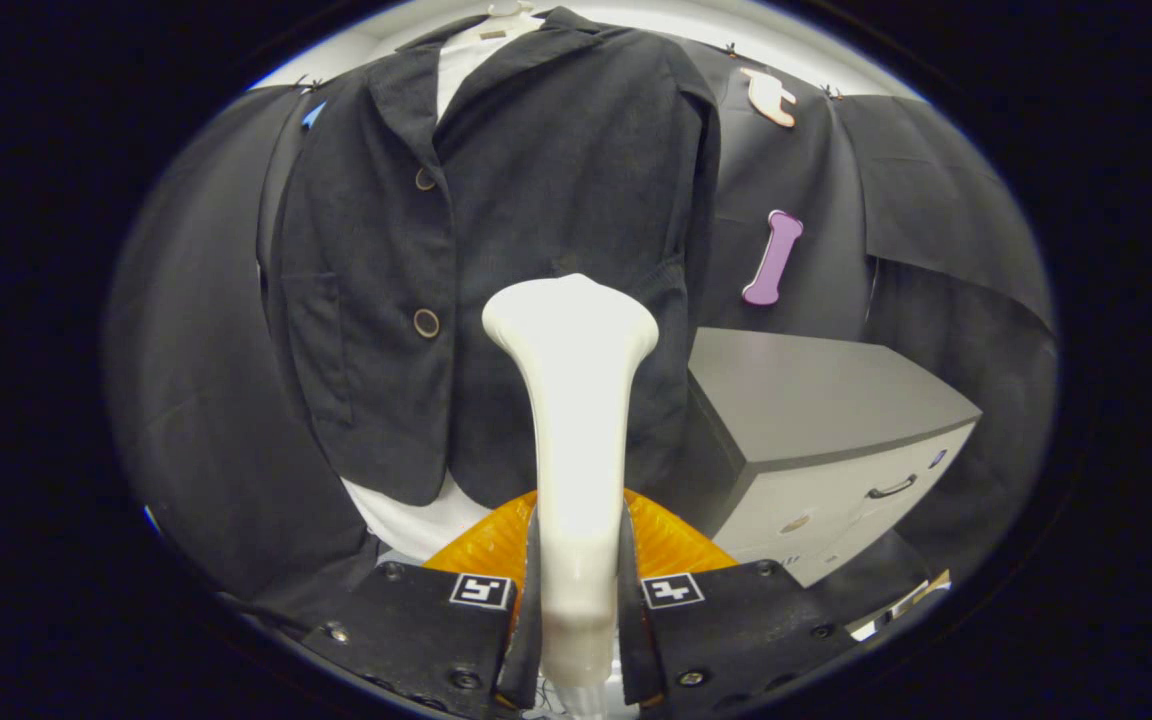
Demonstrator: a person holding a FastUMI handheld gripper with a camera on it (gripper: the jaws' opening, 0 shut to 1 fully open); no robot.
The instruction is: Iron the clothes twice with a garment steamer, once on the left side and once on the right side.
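White steamer (576,420) in tongs (576,590) (jacket (496,260) hem beyond)

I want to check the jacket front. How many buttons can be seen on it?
2. The upper button sits just below the lapel of the jacket; the lower button is beside the steamer held in the tongs. Others may be hidden behind the steamer.

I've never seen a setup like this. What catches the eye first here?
The white garment steamer, clamped between the fingers of the hand-held gripper, rises straight ahead. Just beyond its head hangs a dark jacket over a white shirt. Beside the jacket stands a grey cabinet.
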